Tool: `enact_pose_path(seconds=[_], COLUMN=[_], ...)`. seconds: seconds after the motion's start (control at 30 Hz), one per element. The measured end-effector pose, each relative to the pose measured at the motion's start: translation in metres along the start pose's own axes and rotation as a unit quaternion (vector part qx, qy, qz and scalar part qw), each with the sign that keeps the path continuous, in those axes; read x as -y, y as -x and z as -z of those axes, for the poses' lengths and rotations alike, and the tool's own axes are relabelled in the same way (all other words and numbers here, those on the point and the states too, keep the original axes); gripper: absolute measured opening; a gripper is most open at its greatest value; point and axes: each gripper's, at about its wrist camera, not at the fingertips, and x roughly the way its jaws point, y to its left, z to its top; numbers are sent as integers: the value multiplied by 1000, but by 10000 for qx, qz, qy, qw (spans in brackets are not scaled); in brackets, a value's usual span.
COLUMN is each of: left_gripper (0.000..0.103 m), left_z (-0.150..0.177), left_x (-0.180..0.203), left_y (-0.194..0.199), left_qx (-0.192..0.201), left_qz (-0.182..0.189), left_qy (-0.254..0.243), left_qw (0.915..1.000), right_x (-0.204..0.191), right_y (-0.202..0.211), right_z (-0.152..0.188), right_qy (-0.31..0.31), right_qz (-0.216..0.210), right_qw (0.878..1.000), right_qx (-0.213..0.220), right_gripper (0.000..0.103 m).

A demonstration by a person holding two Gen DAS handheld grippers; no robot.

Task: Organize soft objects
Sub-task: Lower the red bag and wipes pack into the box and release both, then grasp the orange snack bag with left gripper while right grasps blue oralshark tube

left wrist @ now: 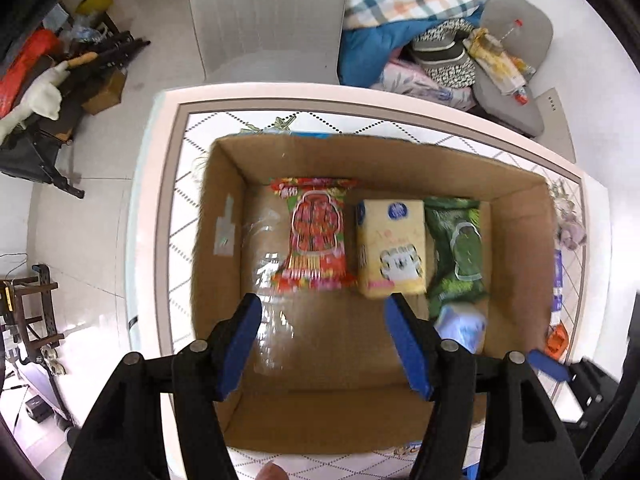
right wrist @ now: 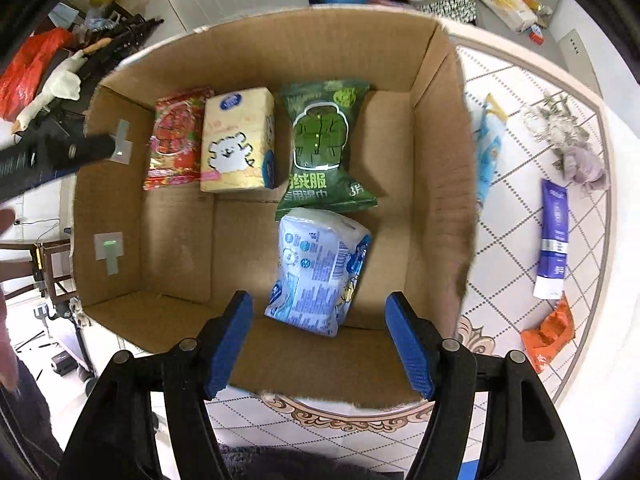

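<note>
A cardboard box (right wrist: 436, 184) sits on a patterned table (right wrist: 516, 208), seen from above by 2 gripper cameras.

In the right wrist view, 4 soft packs lie on the box floor. A red packet (right wrist: 176, 140) is at 10 o'clock, touching a yellow tissue pack (right wrist: 238, 146) at 11 o'clock. A green wet-wipe pouch (right wrist: 326, 148) is at 12 o'clock, and a pale blue pack (right wrist: 316, 272) lies just below it, centre.

The right gripper (right wrist: 320, 340) hangs above the blue pack with its jaws apart, holding nothing. The left gripper (left wrist: 326, 344) is likewise spread and empty over the box.

Outside the box, at 3 to 4 o'clock, lie a purple tube (right wrist: 554, 236) and an orange packet (right wrist: 550, 332).

These packs look light, squashy and slick-wrapped; they are probably best pinched across the plump middle, not the crimped ends.
</note>
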Motion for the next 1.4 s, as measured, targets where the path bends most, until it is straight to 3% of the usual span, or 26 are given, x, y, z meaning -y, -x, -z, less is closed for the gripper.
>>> enact_pose_path(seconds=[0.1, 0.17, 0.2, 0.23, 0.33, 0.7, 0.93, 1.1, 1.2, 1.4], left_gripper=[62, 75, 90, 95, 96, 97, 97, 97, 97, 97], left_z=[21, 36, 42, 51, 69, 103, 89, 58, 36, 10], left_x=[2, 4, 5, 7, 14, 49, 138, 217, 264, 316], left_y=[18, 30, 35, 41, 53, 81, 76, 48, 19, -44], left_qx=[182, 352, 406, 503, 684, 990, 914, 757, 561, 163], left_qz=[-44, -147, -185, -248, -460, -466, -138, -245, -408, -994], left_qy=[2, -1, -15, -33, -65, -51, -646, -1272, -1659, -2091], left_qw=[9998, 9993, 9990, 9984, 9966, 9940, 9936, 9887, 9837, 9727], right_x=[-3, -4, -8, -10, -14, 2, 90, 179, 233, 296], right_y=[14, 26, 28, 33, 48, 83, 101, 102, 85, -3], right_z=[10, 17, 20, 25, 37, 69, 82, 88, 83, 46], right_qy=[22, 31, 41, 37, 55, 102, -585, -1272, -1653, -1988], right_qz=[11, -43, -45, -68, -78, -351, -569, -293, -16, -177], right_qw=[9999, 9995, 9993, 9989, 9975, 9940, 9908, 9851, 9812, 9793], right_qx=[169, 308, 370, 466, 697, 1031, 1082, 1120, 993, 348], right_gripper=[76, 82, 82, 84, 98, 99, 99, 99, 99, 98])
